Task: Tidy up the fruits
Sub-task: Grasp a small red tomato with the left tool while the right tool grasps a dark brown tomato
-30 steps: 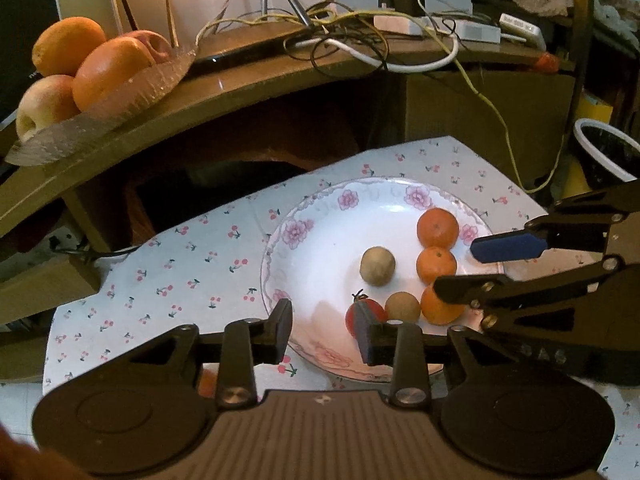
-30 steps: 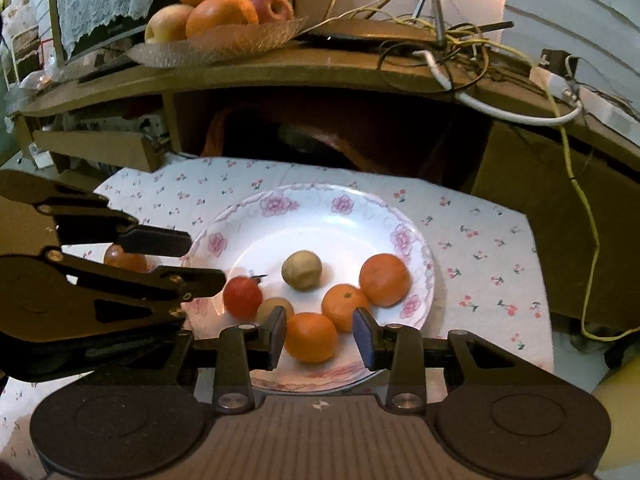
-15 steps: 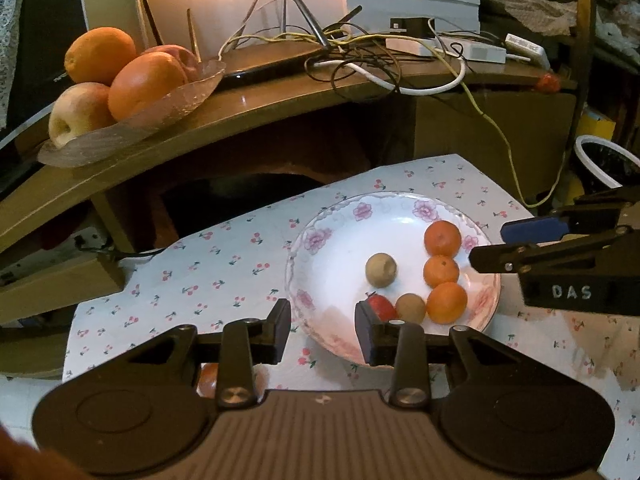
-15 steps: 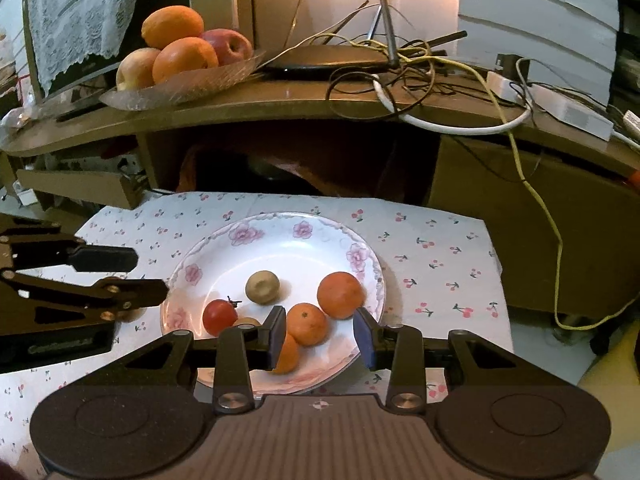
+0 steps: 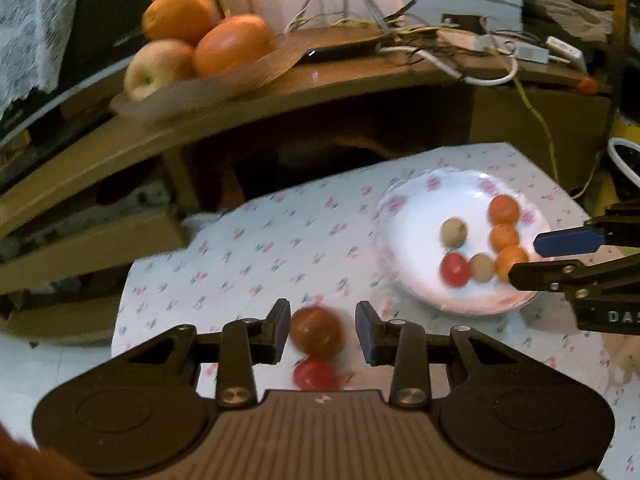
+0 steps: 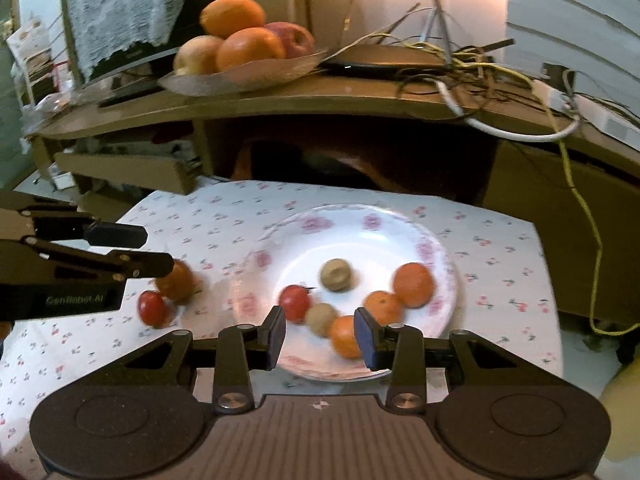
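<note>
- The left gripper (image 5: 323, 330) is seen with its jaws apart; an orange-brown fruit (image 5: 317, 332) on the counter shows in the gap, and no pad can be seen pressing on it.
- A red tomato (image 5: 315, 374) lies just nearer than that fruit, well to the left of the plate (image 6: 404, 229).
- The right gripper (image 6: 320, 338) is held over the plate's near rim with its jaws apart and nothing clamped.
- On the plate, the nearest row is formed by a tomato (image 6: 295, 303), a tan fruit (image 6: 321, 319) and an orange (image 6: 347, 337).
- Further in, two more oranges (image 6: 413, 284) and a second tan fruit (image 6: 336, 275) are seen.
- The plate rests on a flowered cloth (image 6: 248, 216) covering the counter.
- Beyond the plate, a glass dish (image 6: 240, 76) of large oranges and apples is set on a wooden shelf (image 6: 360, 98).
</note>
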### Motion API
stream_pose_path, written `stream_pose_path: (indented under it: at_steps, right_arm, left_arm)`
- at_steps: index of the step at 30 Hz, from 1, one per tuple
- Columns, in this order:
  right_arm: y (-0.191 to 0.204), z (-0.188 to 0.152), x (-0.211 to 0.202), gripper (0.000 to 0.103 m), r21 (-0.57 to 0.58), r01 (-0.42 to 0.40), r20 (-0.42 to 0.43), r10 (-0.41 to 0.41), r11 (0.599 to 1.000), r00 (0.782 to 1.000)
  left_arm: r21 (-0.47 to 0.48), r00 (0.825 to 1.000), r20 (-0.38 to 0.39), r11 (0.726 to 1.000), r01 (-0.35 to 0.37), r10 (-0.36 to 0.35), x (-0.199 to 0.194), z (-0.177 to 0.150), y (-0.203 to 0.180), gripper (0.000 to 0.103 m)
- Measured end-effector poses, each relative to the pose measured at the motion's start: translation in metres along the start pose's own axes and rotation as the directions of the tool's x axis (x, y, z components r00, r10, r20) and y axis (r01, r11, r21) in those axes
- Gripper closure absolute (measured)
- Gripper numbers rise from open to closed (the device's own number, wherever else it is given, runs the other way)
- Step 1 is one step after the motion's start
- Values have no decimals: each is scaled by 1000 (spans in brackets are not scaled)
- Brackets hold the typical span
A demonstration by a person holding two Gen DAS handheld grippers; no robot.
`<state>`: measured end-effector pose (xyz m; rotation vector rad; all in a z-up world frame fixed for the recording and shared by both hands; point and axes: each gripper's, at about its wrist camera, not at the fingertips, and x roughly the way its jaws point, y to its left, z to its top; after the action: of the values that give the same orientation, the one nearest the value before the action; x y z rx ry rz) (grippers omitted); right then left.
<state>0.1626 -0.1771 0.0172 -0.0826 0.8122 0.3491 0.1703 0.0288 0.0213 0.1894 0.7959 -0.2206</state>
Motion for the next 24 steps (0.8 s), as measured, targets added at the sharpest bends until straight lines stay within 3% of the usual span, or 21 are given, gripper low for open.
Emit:
stream_pose_path:
  at_steps: [14,24]
  right_arm:
    - [26,-4,5,62,-54,-54,-23,53,997,998]
    - [28,-6,5,61,-59,-63,-31,61,996,998]
  left_arm:
    - [8,994,-109,1000,2,-1,33,-34,-1,61]
    - [-56,994,-110,998,13,-19,46,-39,7,64]
